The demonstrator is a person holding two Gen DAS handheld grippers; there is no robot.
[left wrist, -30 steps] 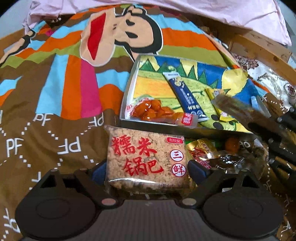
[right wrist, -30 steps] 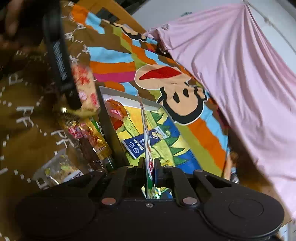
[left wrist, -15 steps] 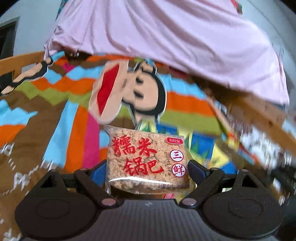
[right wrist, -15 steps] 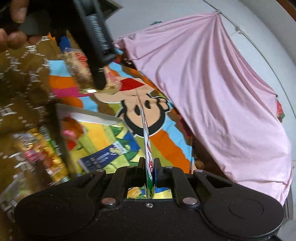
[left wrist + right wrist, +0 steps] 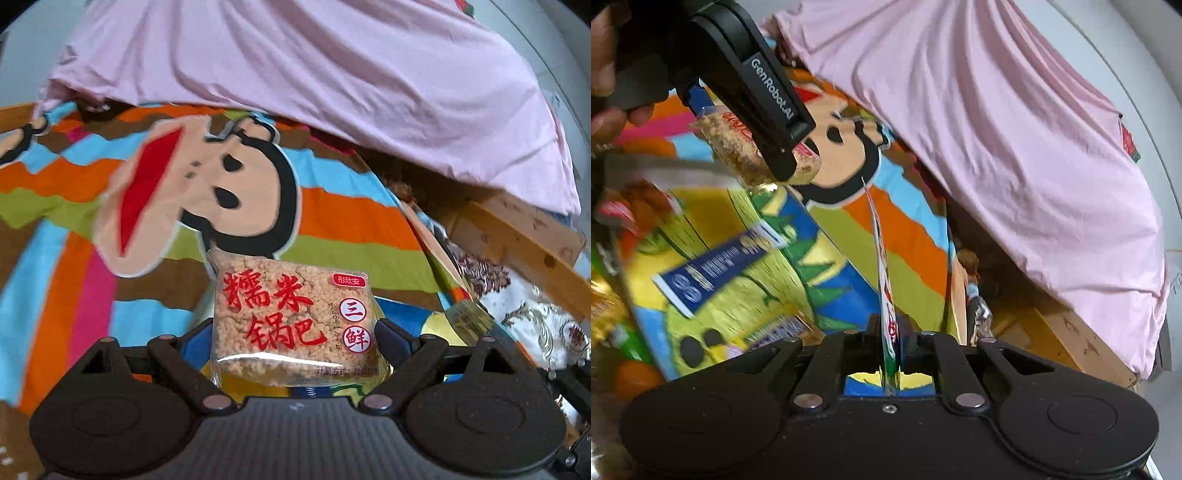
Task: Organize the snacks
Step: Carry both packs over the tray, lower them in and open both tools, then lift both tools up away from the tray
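Snacks: clear square packet of brown rice crackers clamped in left gripper; thin flat sachet pinched edge-on in right gripper.
Box: shallow colourful cardboard box holds long dark-blue stick sachet.
Surface: striped cartoon bedspread; pink sheet behind.

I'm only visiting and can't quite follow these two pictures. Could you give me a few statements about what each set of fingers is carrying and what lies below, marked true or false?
1. The left gripper holds a rice cracker packet printed with red characters. True.
2. The right gripper is empty. False: its fingers are shut on a thin flat packet, seen edge-on.
3. A dark blue sachet lies in the box with the colourful picture bottom. True.
4. The rice cracker packet is lying in the box. False: it is held in the air above the box.
5. A green sheet hangs behind the bedspread. False: the sheet is pink.
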